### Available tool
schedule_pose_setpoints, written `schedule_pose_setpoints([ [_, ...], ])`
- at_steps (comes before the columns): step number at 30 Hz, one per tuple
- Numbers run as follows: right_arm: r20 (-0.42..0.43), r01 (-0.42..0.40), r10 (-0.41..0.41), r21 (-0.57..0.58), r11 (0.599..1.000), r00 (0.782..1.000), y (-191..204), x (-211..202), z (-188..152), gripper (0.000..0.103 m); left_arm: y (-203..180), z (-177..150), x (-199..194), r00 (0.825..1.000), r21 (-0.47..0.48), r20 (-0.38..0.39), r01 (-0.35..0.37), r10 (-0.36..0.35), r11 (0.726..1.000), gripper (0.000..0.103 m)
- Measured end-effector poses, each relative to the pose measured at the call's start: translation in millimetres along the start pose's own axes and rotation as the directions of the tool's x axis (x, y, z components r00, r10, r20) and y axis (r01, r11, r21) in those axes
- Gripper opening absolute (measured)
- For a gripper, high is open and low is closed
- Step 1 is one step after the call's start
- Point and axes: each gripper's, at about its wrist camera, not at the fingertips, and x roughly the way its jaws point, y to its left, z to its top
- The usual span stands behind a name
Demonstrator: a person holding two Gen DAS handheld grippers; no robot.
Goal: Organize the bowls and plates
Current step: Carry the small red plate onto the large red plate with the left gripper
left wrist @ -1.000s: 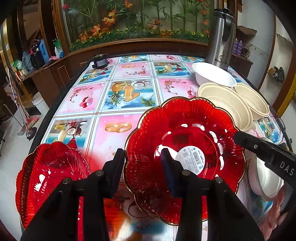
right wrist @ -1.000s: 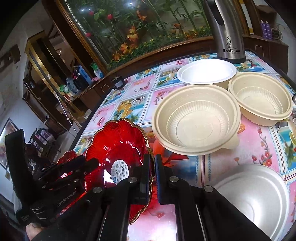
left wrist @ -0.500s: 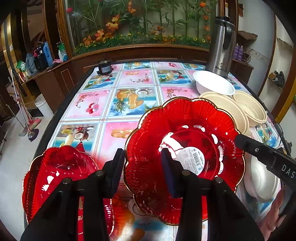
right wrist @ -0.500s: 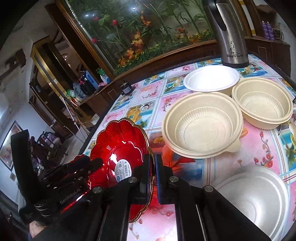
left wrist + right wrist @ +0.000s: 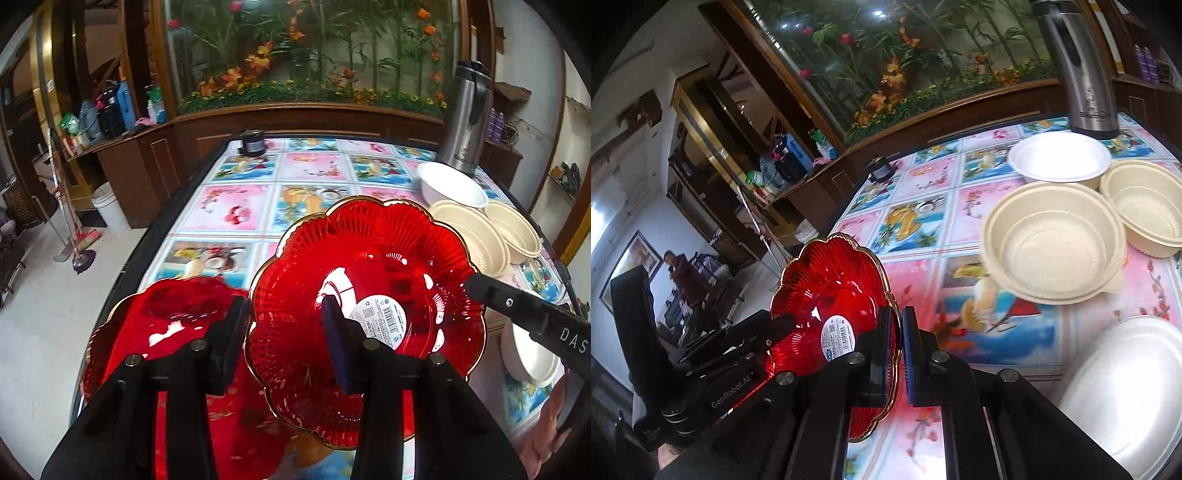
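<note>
Lifting scalloped red glass plate (image 5: pixel 827 295) off table, my right gripper (image 5: pixel 895 350) pinching its gilt rim | left gripper (image 5: pixel 280 332) straddles rim, jaws parted | next: stack onto second red plate (image 5: pixel 162 325) lying left

Picture-tiled table (image 5: pixel 240 206) carries cream bowls (image 5: pixel 1052 243), white bowls (image 5: pixel 1060 157) (steel flask (image 5: pixel 1078 70) behind).

Second red plate (image 5: pixel 162 328): partly hidden behind left gripper fingers (image 5: pixel 231 339), blurred.
White bowl (image 5: pixel 1134 391): cut off by right edge.
Barcode label (image 5: pixel 836 338): print too small.
</note>
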Motion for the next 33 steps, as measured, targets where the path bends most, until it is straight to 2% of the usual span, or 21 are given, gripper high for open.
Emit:
schedule_pose_setpoints([
  [7,-0.051,-0.029,0.027,-0.051,0.998,0.998,37,24,-9,0.007,42,-8,-6,0.999,-0.07,0.013,-0.037,0.038,0.997,0.039],
  [16,-0.115,-0.055,0.042,-0.104,0.993,0.992,76,56,-21,0.007,86,-23,2,0.997,-0.147,-0.009,-0.071,0.071,0.987,0.039],
  [26,-0.168,-0.038,0.012,-0.154,0.987,0.986,96,83,-32,0.009,107,-34,16,0.995,-0.192,-0.037,-0.098,0.093,0.976,0.039],
  [33,-0.177,0.005,-0.047,-0.229,0.973,0.983,111,99,-39,0.009,119,-44,28,0.993,-0.214,-0.072,-0.108,0.095,0.971,0.039],
])
